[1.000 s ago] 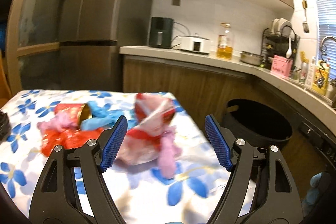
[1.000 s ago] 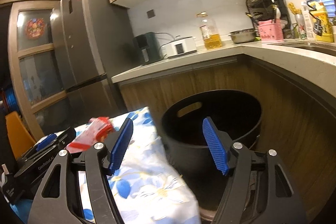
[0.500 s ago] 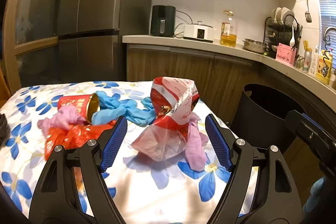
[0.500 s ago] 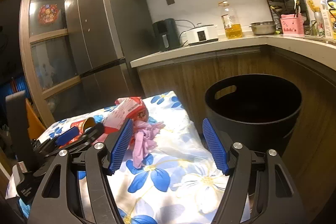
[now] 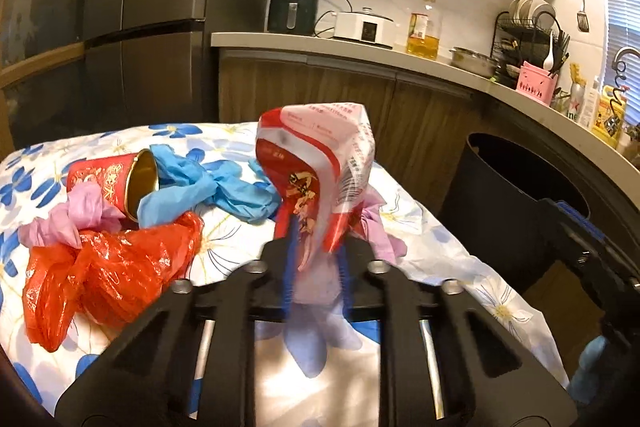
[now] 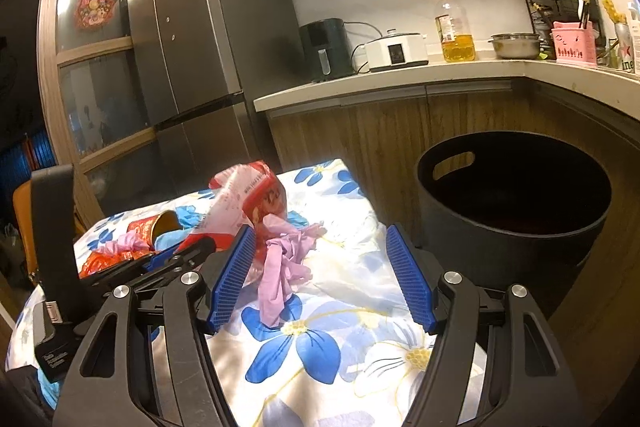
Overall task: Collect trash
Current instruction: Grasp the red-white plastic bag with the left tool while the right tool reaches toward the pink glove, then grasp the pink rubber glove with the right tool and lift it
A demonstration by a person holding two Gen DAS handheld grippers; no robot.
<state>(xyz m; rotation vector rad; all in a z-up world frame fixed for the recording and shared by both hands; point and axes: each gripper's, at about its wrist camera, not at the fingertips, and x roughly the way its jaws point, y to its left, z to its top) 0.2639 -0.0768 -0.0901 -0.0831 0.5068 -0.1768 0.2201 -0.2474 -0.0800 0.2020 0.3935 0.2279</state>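
Right now the left gripper (image 5: 314, 263) is closing its jaws on the lower end of a red-and-white snack bag (image 5: 320, 171), whose crumpled plastic sits between the blue pads and stands up above them. A pink disposable glove (image 6: 284, 263) lies against the bag's right side, draped toward the right edge of the counter (image 6: 320, 339), which wears a white cloth with blue flowers. Left of the bag, blue gloves (image 5: 208, 187) sprawl beside a red paper cup (image 5: 112, 179) tipped on its side, its gold mouth facing them. Another pink glove (image 5: 68, 215) and a crumpled red plastic bag (image 5: 108, 267) lie nearer the left edge, touching the cup.

The right gripper (image 6: 320, 275) has its jaws wide apart with nothing in them, low over the cloth's near right part, the pink glove just beyond its left pad. Past the counter's right edge a black trash bin (image 6: 516, 211) stands on the floor, mouth unobstructed, against the wooden cabinets (image 6: 380, 135).
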